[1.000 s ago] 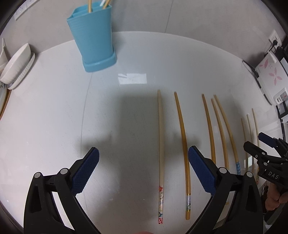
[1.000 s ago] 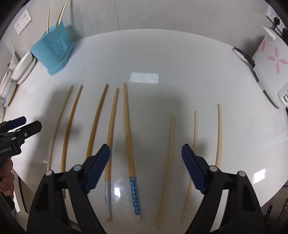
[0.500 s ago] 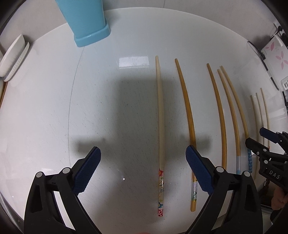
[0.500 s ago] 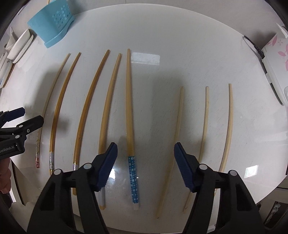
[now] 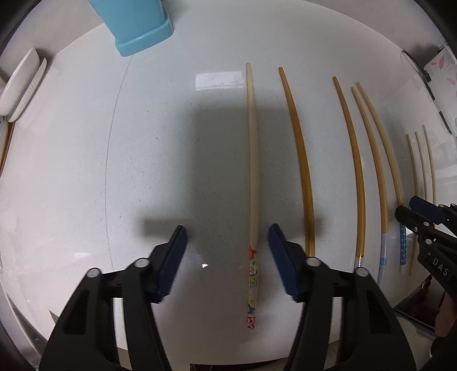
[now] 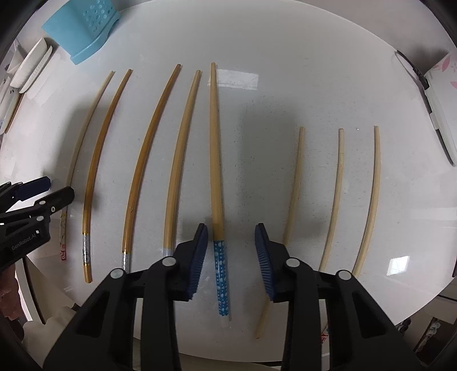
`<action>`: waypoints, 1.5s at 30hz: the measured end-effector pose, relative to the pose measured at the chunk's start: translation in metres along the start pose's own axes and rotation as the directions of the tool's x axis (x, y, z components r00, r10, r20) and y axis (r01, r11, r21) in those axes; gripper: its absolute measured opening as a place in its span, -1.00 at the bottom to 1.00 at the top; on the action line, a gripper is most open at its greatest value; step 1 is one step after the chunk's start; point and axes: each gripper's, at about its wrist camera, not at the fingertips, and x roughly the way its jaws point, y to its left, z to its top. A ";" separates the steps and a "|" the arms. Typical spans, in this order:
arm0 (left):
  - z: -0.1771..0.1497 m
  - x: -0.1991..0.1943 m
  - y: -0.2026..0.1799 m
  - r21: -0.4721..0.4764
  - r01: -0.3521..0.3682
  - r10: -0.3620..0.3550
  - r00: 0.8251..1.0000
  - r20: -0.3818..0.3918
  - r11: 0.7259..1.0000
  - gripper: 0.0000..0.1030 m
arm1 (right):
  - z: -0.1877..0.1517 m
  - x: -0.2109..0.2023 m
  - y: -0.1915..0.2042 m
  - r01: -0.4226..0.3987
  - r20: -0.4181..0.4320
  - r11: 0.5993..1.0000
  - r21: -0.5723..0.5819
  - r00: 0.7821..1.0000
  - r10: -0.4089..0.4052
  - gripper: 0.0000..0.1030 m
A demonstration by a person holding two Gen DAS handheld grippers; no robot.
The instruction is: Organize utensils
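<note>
My left gripper (image 5: 227, 256) was closing around the floral-end chopstick (image 5: 253, 182), pads not touching yet. My right gripper (image 6: 230, 258) was closing around the blue-dotted chopstick (image 6: 216, 159), also clear of it. Neighbouring chopsticks lay close alongside on the white table (image 6: 285, 85). Blue utensil holder (image 6: 81, 27) stood far back left.

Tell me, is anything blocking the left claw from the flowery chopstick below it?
Nothing visible does. The left claw is closing with the flowery chopstick already lying between its pads, nearer one of them. Only bare table surrounds it; the neighbouring brown chopstick lies outside the claw.
</note>
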 end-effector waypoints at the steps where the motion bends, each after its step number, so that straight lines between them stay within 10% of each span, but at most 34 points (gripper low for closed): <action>1: -0.002 0.000 0.000 0.001 0.001 -0.001 1.000 -0.010 1.000 -0.08 | 0.001 0.000 0.001 0.001 -0.004 1.000 0.001 1.000 -0.001 -0.47; 7: 0.005 -0.006 -0.008 -0.011 0.001 -0.002 0.999 -0.047 1.000 -0.86 | 0.005 0.000 0.007 -0.010 -0.011 1.000 0.013 1.000 0.010 -0.78; 45: -0.033 -0.116 0.034 -0.051 0.145 -0.137 0.980 0.147 0.988 -0.89 | 0.034 -0.065 -0.013 -0.138 0.186 0.990 0.014 0.973 0.133 -0.87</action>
